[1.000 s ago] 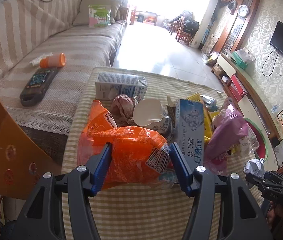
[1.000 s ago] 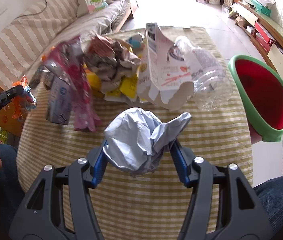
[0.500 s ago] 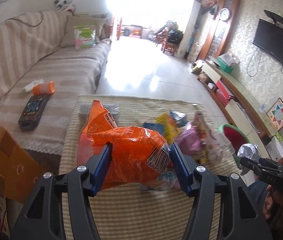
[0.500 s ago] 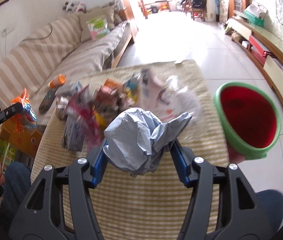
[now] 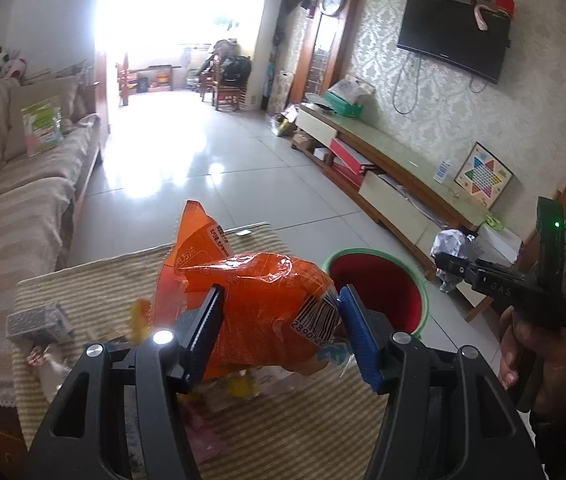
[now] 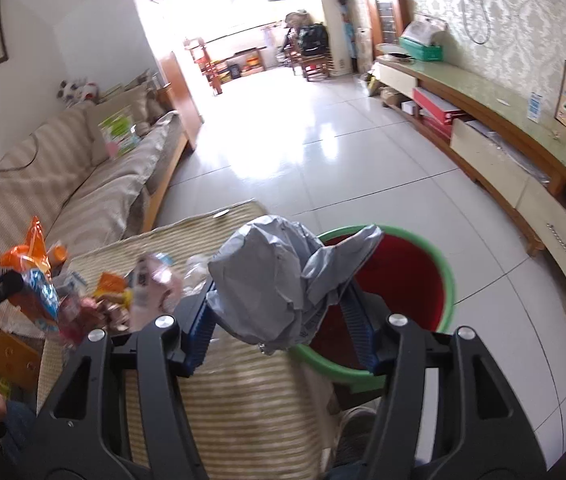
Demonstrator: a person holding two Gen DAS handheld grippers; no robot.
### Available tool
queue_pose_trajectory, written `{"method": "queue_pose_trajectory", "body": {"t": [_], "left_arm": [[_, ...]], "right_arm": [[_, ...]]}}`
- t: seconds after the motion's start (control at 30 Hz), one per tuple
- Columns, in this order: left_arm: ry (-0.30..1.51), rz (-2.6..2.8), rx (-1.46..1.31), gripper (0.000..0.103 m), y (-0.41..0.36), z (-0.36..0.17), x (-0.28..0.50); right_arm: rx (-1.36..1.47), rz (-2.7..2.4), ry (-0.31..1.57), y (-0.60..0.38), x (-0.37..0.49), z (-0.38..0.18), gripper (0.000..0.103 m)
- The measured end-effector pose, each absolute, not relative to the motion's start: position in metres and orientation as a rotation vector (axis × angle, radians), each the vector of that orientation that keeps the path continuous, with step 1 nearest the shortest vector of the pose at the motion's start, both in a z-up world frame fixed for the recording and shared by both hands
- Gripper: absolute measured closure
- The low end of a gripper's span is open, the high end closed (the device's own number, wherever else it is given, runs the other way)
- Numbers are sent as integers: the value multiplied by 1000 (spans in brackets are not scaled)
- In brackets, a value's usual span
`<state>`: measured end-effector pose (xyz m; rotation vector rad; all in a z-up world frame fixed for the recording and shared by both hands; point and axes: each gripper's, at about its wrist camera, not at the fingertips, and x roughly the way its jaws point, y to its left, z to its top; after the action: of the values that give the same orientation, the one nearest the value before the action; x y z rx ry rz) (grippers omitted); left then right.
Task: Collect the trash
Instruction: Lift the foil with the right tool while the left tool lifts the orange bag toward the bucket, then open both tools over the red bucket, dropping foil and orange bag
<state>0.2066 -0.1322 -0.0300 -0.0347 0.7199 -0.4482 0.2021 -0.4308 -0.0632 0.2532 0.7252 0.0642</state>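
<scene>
I've swung both loads up off the table: my left gripper (image 5: 279, 332) clamps the orange snack bag (image 5: 259, 312), my right gripper (image 6: 283, 322) pinches the grey wrapper (image 6: 279, 280) near the red bin (image 6: 395, 280), ready to drop.

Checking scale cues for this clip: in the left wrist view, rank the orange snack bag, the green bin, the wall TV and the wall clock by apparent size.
1. orange snack bag, though it is nearest the lens, which inflates it
2. green bin and wall TV look about alike; unranked
3. wall clock, smallest and farthest
</scene>
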Motion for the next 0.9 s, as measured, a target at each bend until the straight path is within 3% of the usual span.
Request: {"method": "queue_pose_trajectory", "body": {"t": [0.4, 0.7, 0.87, 0.9], "left_arm": [[784, -697, 48, 47, -282, -70, 255], [833, -727, 105, 46, -338, -106, 282], [832, -705, 148, 39, -356, -118, 289], [834, -709, 143, 33, -357, -119, 289]], "right_arm": [[296, 40, 778, -520, 252, -93, 47], [317, 47, 816, -547, 271, -115, 47], [334, 56, 811, -552, 280, -118, 47], [333, 57, 807, -551, 282, -118, 47]]}}
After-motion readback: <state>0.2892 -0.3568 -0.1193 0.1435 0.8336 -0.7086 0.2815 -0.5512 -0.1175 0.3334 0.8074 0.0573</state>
